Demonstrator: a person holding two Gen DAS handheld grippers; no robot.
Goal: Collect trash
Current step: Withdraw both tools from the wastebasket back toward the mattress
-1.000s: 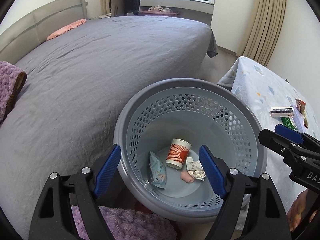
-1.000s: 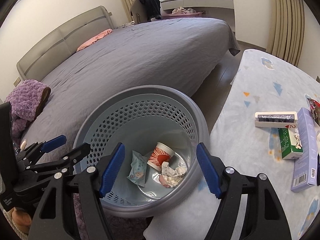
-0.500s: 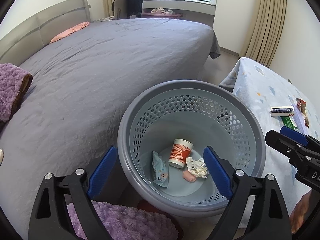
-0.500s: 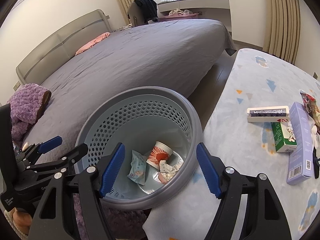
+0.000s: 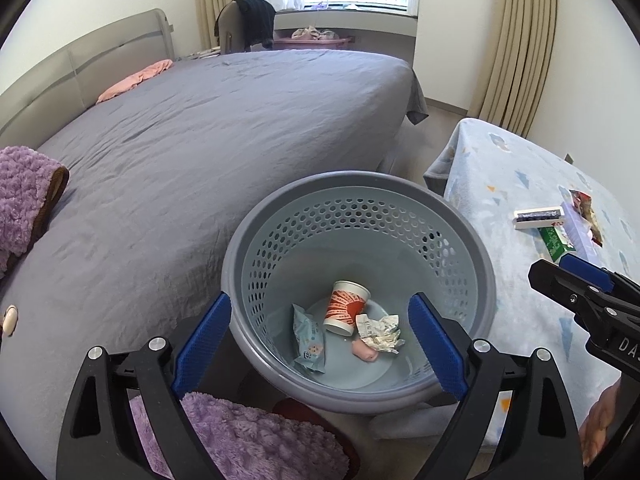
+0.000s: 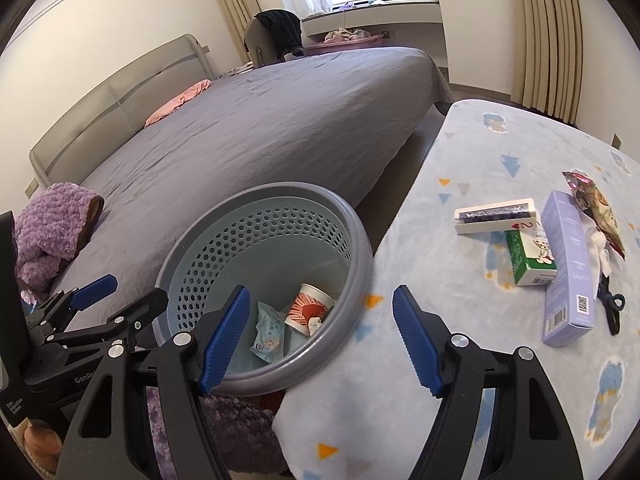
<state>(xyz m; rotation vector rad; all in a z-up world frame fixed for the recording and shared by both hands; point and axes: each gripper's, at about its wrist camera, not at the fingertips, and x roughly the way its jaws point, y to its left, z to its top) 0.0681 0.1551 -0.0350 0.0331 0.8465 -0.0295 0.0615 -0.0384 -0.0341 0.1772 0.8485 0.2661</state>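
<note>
Paper cup [image 5: 345, 307] in basket [image 5: 476, 248] (2 jaws apart)

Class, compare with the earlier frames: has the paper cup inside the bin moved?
No. The paper cup lies on its side between the blue packet and crumpled wrapper, as before.

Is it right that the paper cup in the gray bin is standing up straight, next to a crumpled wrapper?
Not quite. The cup is lying tipped on its side, not standing up; the left wrist view shows it. The rest holds: it is in the gray bin, next to the crumpled wrapper.
</note>
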